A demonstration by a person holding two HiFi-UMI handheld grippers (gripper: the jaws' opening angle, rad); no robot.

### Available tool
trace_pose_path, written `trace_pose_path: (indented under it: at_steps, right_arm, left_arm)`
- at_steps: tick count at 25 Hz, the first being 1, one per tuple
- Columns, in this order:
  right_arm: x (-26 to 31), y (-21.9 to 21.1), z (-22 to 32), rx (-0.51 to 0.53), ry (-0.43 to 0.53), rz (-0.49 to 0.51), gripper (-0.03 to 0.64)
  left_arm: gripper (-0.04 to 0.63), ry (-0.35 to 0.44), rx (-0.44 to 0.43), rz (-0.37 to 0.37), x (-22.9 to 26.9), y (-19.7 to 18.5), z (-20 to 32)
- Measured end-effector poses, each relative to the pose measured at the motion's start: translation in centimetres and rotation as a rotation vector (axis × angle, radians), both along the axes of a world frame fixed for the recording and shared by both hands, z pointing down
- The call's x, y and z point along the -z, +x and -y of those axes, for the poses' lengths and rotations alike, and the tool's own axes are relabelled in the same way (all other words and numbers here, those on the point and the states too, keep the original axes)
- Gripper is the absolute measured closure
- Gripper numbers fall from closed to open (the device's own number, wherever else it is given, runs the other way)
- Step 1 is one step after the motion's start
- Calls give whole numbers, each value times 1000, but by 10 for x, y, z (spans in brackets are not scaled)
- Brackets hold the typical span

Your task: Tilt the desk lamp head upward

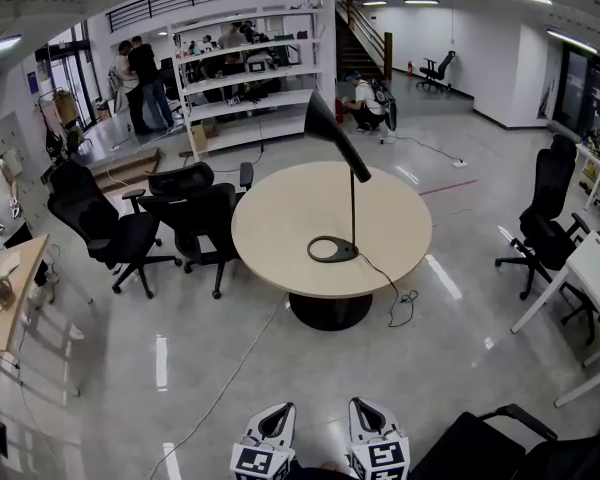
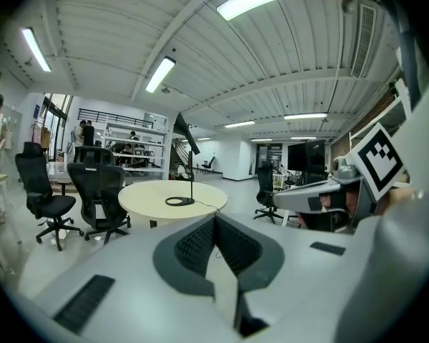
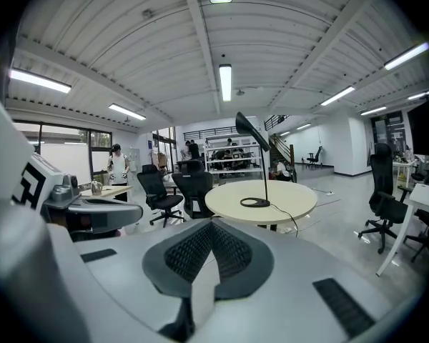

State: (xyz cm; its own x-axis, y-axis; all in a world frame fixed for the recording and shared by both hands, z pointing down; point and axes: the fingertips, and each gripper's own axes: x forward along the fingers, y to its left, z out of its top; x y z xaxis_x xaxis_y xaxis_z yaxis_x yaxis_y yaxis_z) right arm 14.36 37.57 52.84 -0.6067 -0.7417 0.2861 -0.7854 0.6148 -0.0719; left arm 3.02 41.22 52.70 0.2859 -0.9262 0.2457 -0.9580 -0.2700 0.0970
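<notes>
A black desk lamp [image 1: 353, 208] stands on a round beige table [image 1: 280, 228], with a ring base [image 1: 332, 250], a thin upright stem and a cone head [image 1: 325, 128] slanting down to the left. The lamp also shows far ahead in the left gripper view [image 2: 191, 174] and in the right gripper view [image 3: 264, 174]. My left gripper [image 1: 278, 413] and right gripper [image 1: 366, 408] sit side by side at the bottom edge of the head view, well short of the table. The left gripper [image 2: 216, 221] and the right gripper [image 3: 213, 225] both have their jaws together with nothing between them.
The lamp's cable [image 1: 390, 293] runs off the table to the floor. Black office chairs [image 1: 195, 218] stand left of the table, another [image 1: 545, 233] at the right, and one [image 1: 500, 448] close by at the bottom right. A white desk [image 1: 595, 273] is at the right. People stand by the shelves [image 1: 245, 78] at the back.
</notes>
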Motion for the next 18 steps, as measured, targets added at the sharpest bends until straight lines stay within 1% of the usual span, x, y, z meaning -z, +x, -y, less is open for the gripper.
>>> trace_pose_path:
  at_steps: [6, 9, 12, 18]
  right_arm:
    - [1, -7, 0, 8, 9, -1, 607]
    - [1, -11, 0, 10, -8, 1, 607]
    - [-1, -13, 12, -15, -15, 6, 607]
    - [3, -21, 49, -60, 0, 28, 607]
  left_arm:
    - [548, 8, 16, 2, -1, -9, -2]
    - [548, -6, 25, 5, -5, -13, 0]
    - [548, -18, 38, 18, -8, -14, 17]
    - [548, 1, 84, 35, -2, -19, 54]
